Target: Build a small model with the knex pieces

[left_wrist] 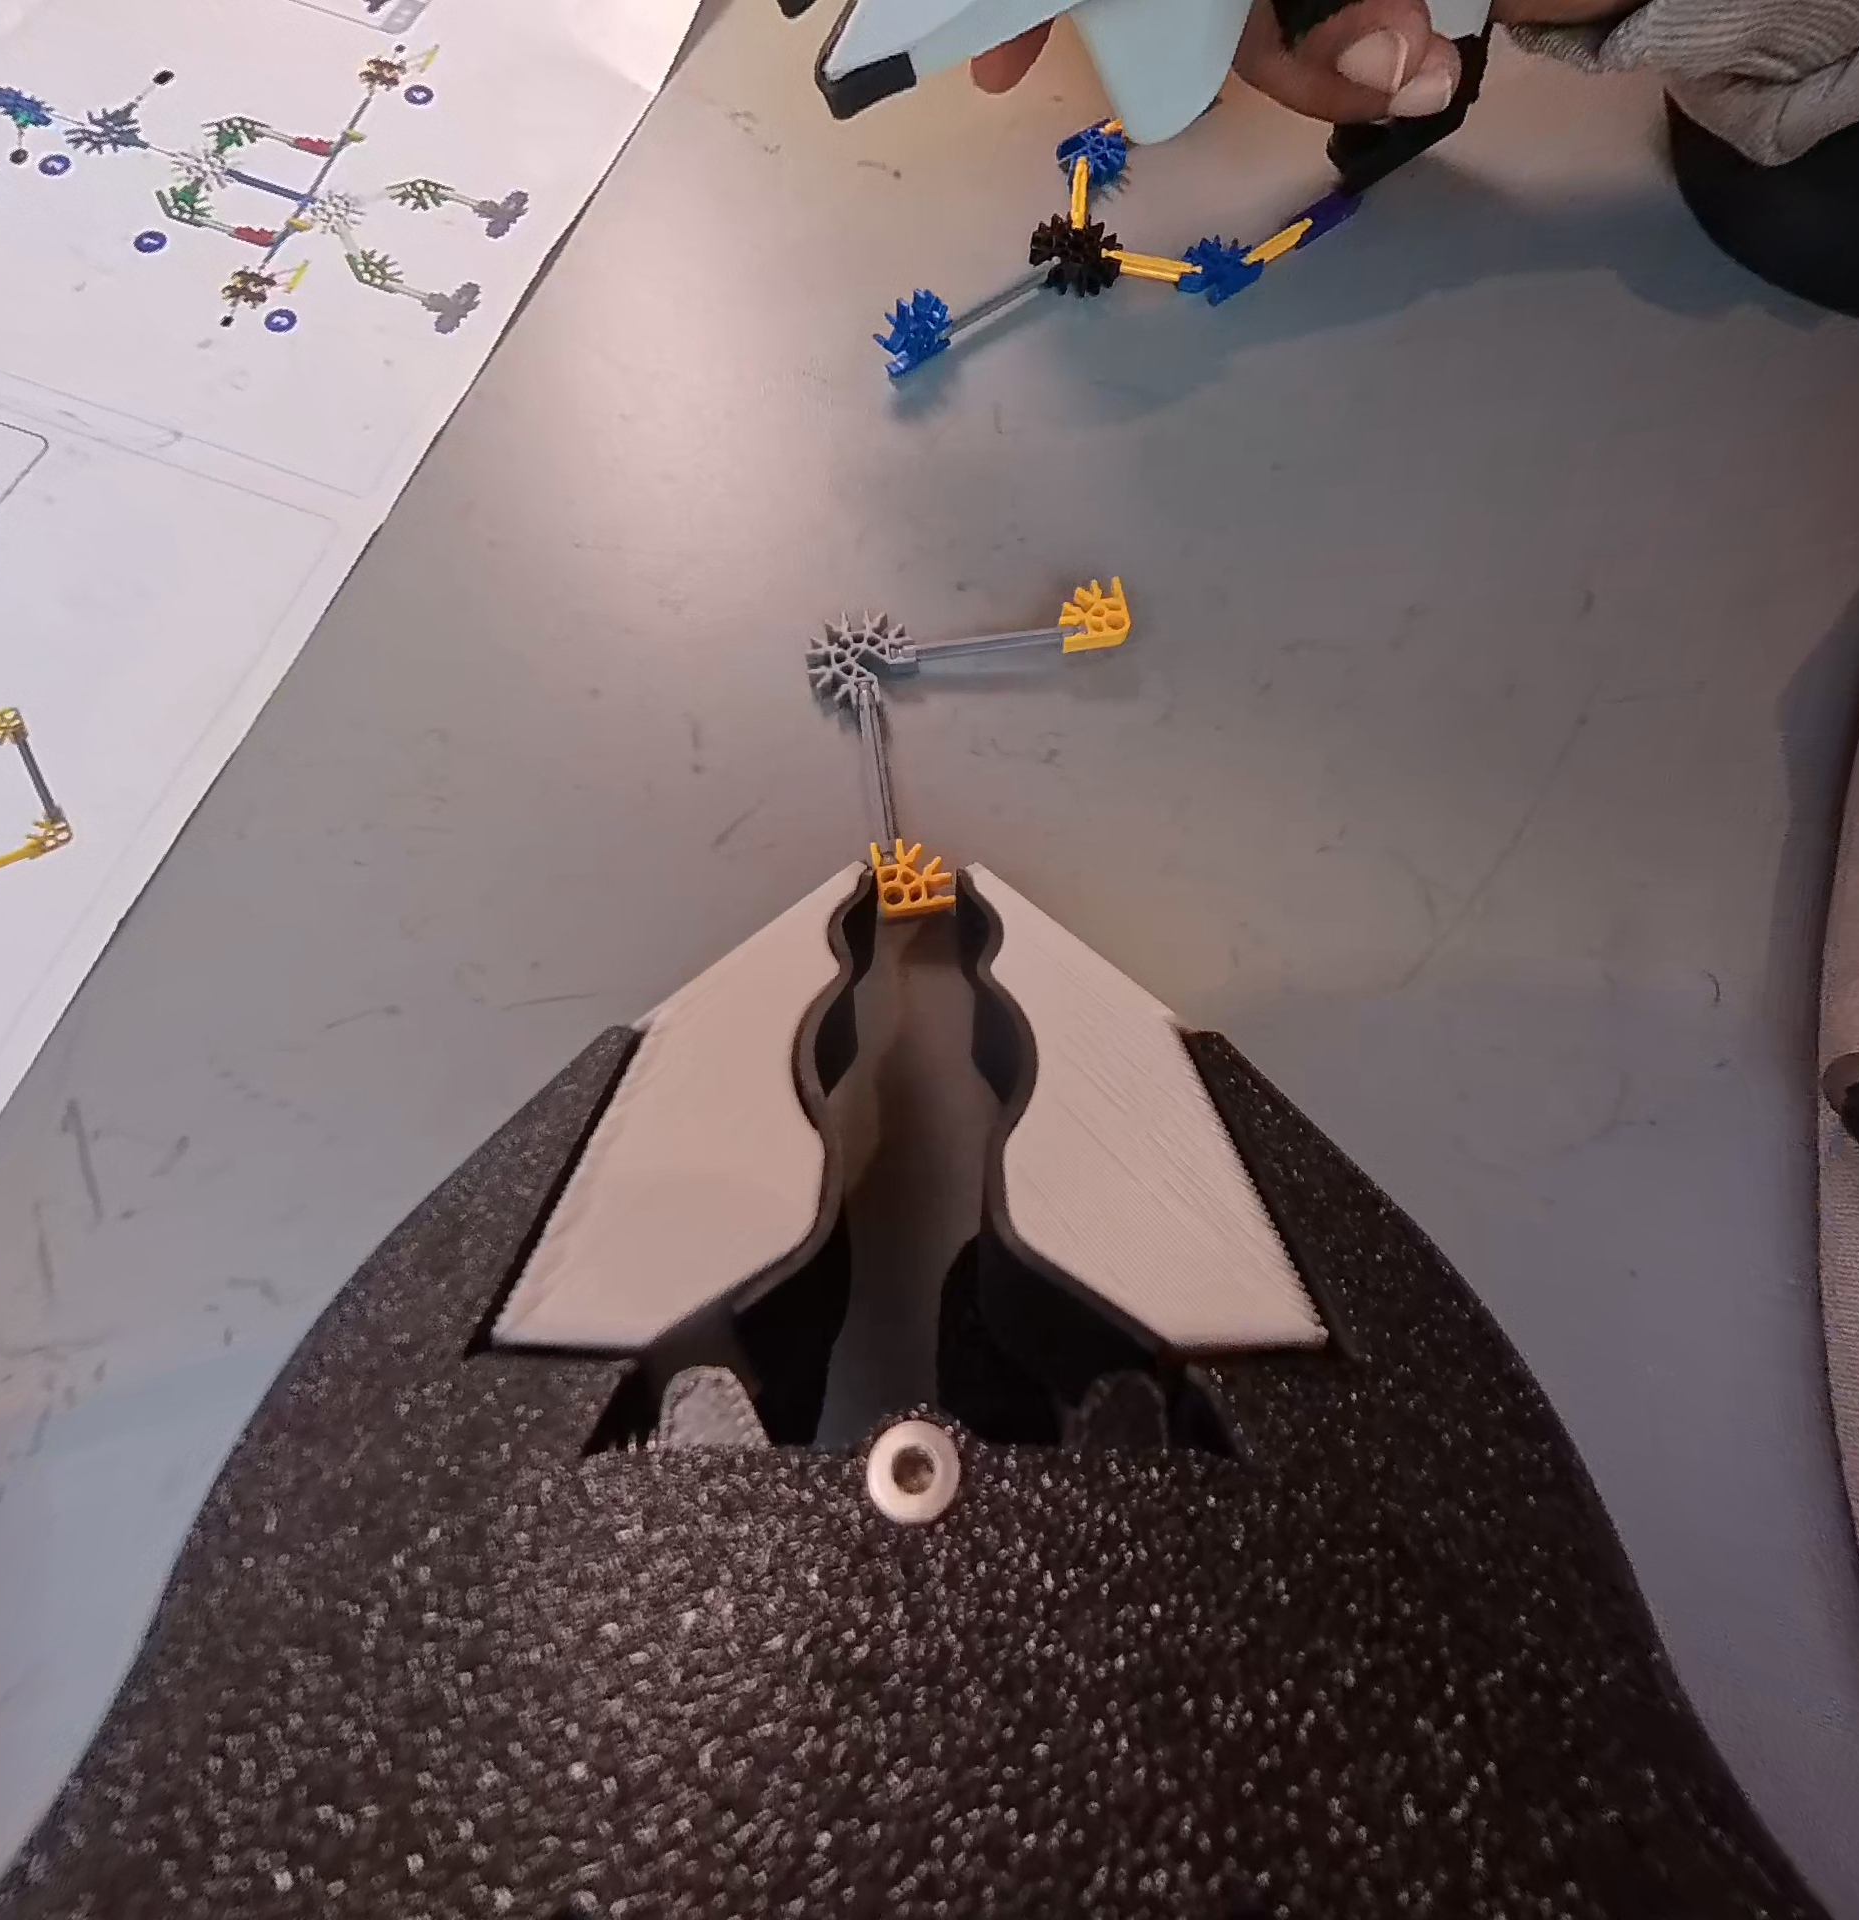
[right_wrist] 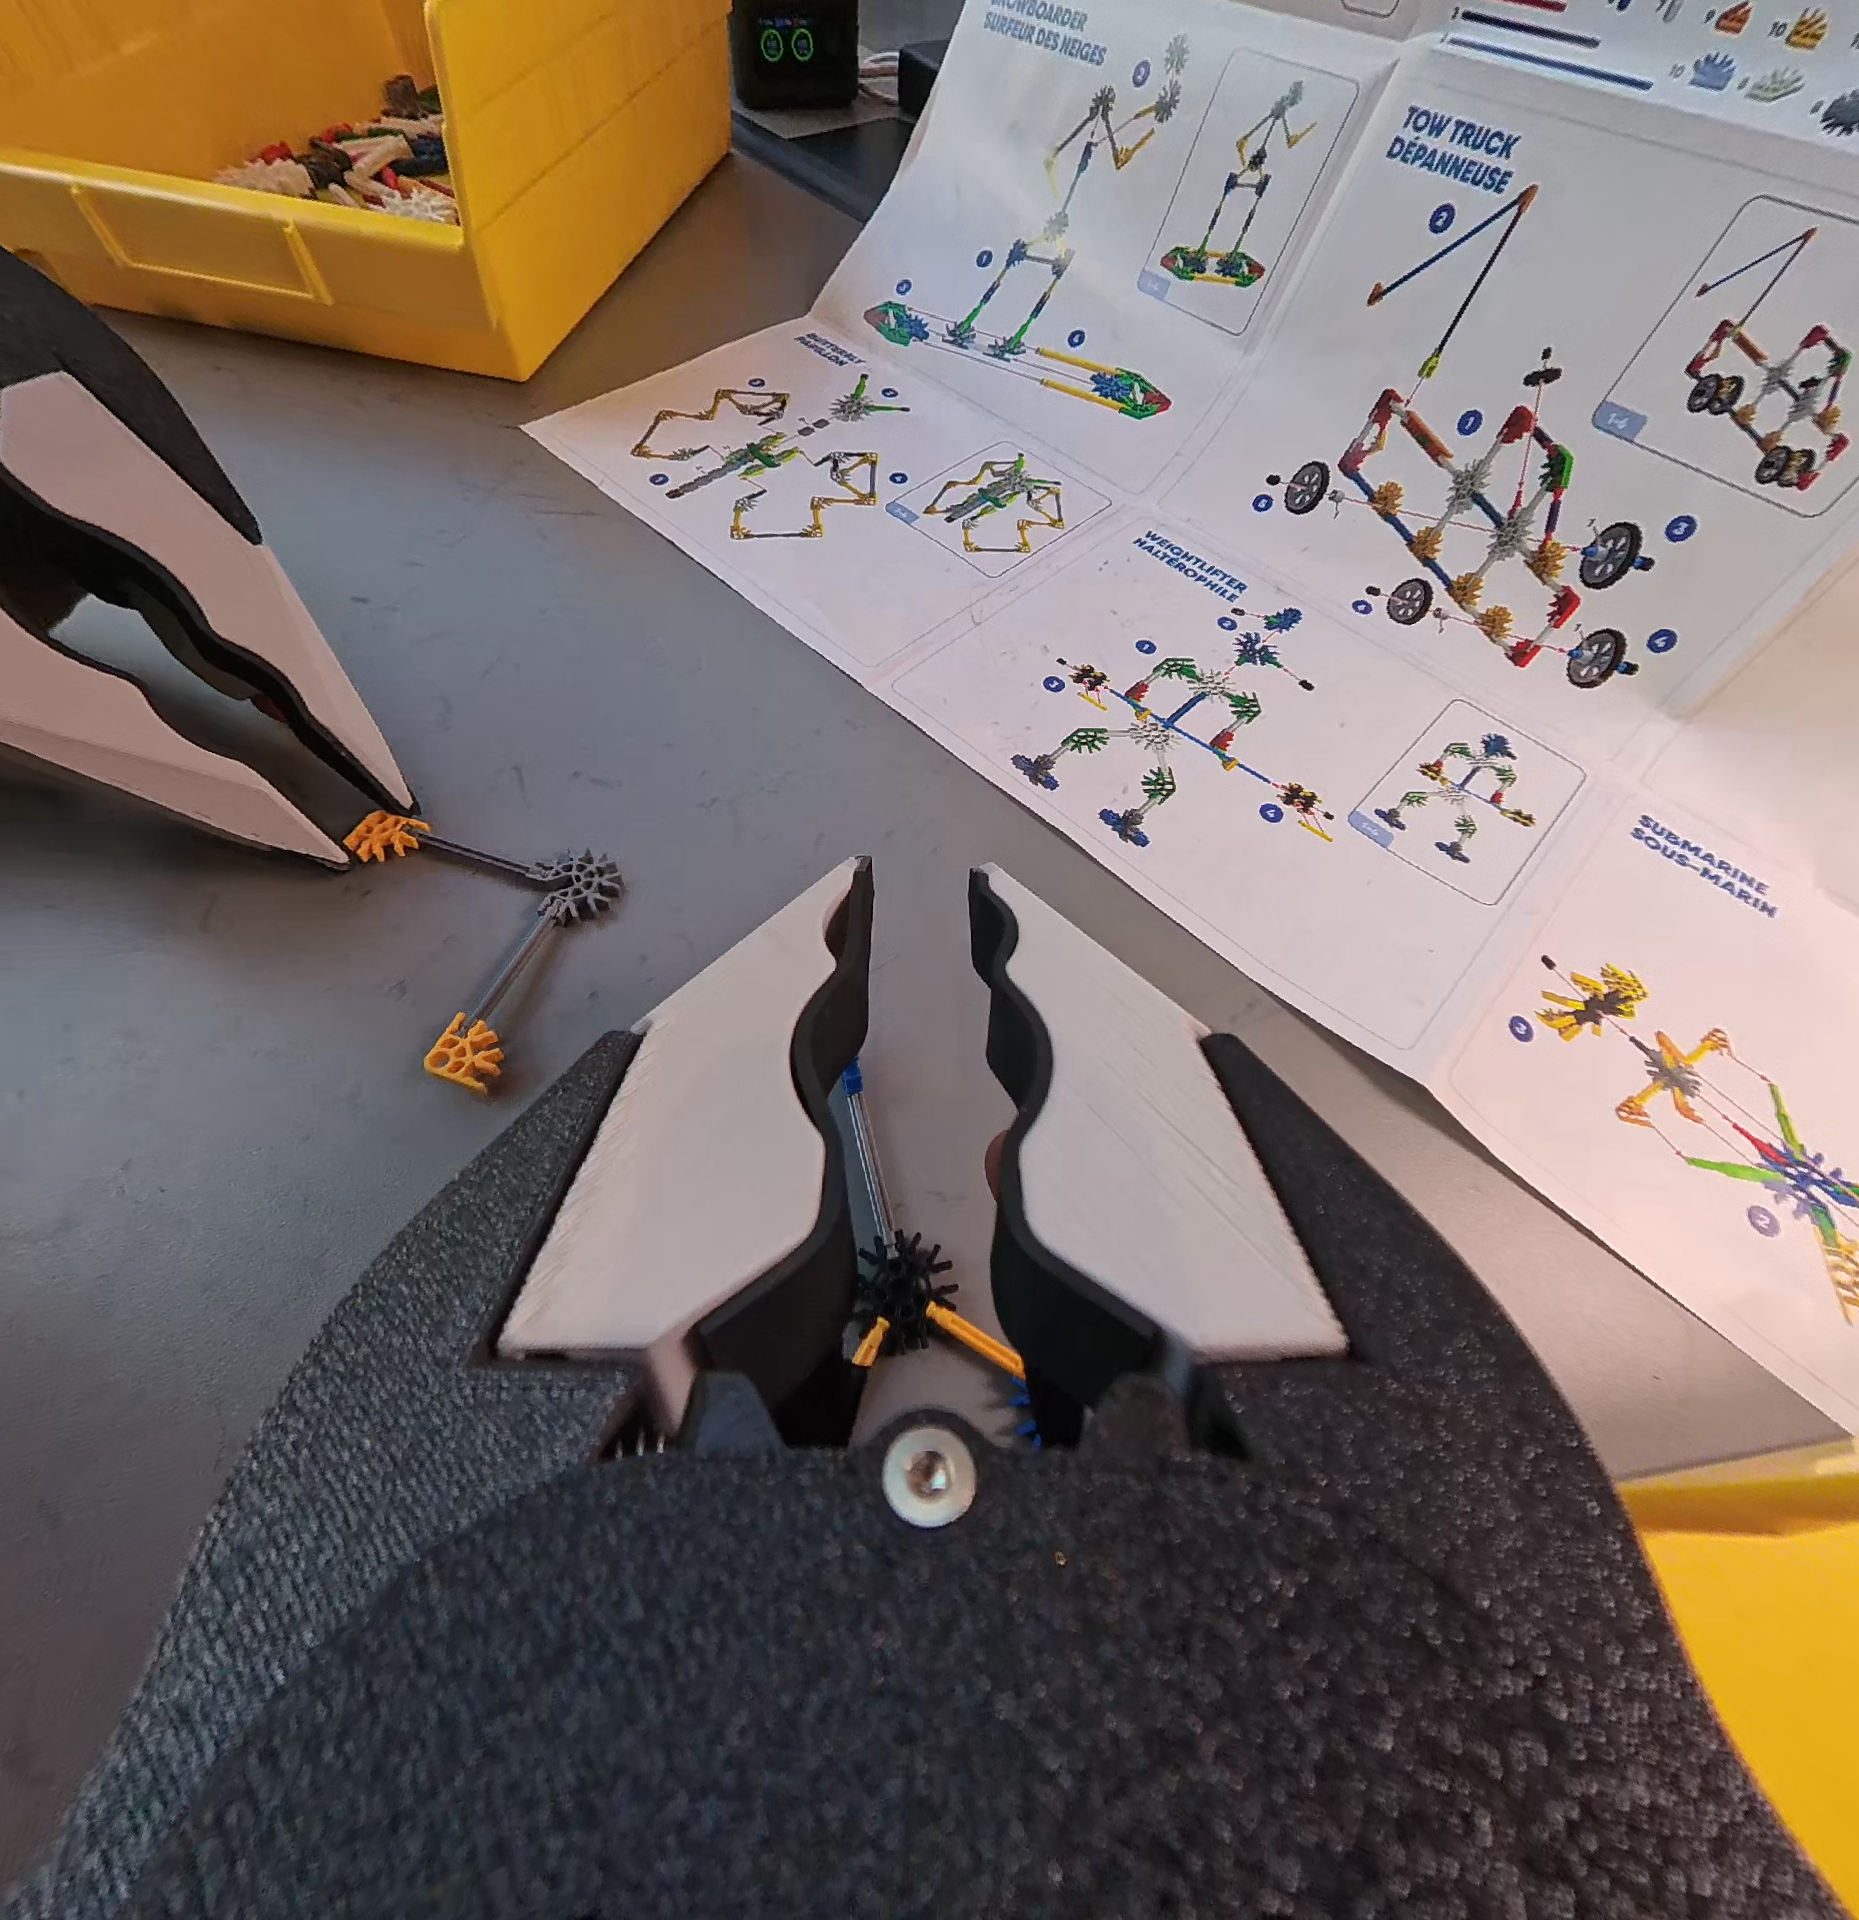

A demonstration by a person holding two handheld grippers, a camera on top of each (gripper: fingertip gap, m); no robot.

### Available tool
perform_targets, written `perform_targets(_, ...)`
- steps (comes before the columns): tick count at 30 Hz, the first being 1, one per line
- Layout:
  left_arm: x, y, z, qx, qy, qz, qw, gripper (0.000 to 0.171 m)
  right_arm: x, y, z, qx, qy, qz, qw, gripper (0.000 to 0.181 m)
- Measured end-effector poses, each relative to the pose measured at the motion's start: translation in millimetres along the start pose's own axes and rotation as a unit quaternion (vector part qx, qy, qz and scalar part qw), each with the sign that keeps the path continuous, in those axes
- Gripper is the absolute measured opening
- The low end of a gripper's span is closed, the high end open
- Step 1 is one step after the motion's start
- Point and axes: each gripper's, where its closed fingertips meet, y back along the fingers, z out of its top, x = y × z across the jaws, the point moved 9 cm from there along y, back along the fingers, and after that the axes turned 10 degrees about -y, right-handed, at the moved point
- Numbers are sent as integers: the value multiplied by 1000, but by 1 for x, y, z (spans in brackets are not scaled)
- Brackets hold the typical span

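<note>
A: What has the left gripper (left_wrist: 912, 883) got?

B: Its two tips pinch a yellow corner connector (left_wrist: 910, 881) lying on the grey table (left_wrist: 1320, 935). A grey rod runs from that connector to a grey star connector (left_wrist: 854, 657), and a second rod leads on to another yellow connector (left_wrist: 1095, 615). The whole small piece lies flat.

A: And the right gripper (right_wrist: 920, 883)?

B: Its fingers stand a little apart with nothing between the tips. Beneath them lies a second assembly: a black hub (right_wrist: 904, 1294) with yellow rods and a grey rod going forward. From the left wrist view that assembly (left_wrist: 1086, 255) shows blue connectors at its ends.

A: Is the right gripper touching it?

B: I cannot tell. The fingers cover most of it in their own view, and in the other view the gripper is cut off by the top edge; only a thumb (left_wrist: 1387, 68) and a grey sleeve show.

A: What else is about?

B: A folded instruction sheet (right_wrist: 1320, 582) with coloured model drawings lies along the far side of the table. A yellow bin (right_wrist: 468, 208) of mixed pieces stands at the far left corner, with a dark device behind it, too small to make out. A yellow edge shows at the near right, cut off.
</note>
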Motion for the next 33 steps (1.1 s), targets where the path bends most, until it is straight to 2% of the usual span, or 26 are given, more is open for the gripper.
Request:
perform_targets(5, -3, 6, 7, -45, 7, -37, 998, 15, 1, 0, 0, 0, 2, -1, 1000, 17)
perform_targets(11, 5, 25, 15, -134, 53, -66, 987, 16, -1, 0, 1, -6, -8, 0, 1000, 17)
perform_targets(14, 10, 30, 14, -155, 75, -74, 982, 16, -2, 0, 1, -6, -15, 2, 1000, 17)
perform_targets(17, 16, 29, 10, -138, 83, -46, 986, 16, -3, 0, 1, -7, -21, 5, 1000, 17)
perform_targets(20, 18, 22, 2, -89, 74, -22, 993, 20, -4, 0, 1, -7, -24, 7, 1000, 17)
perform_targets(23, 10, 14, -2, -53, 60, -60, 995, 26, -4, 0, 1, -8, -26, 11, 1000, 17)
perform_targets(26, 5, 9, -4, -29, 31, -57, 997, 26, -5, 0, 1, -6, -30, 16, 999, 17)
perform_targets(33, 1, 4, -6, 10, -27, -14, 999, 15, -9, 0, 1, -5, -51, 22, 998, 17)
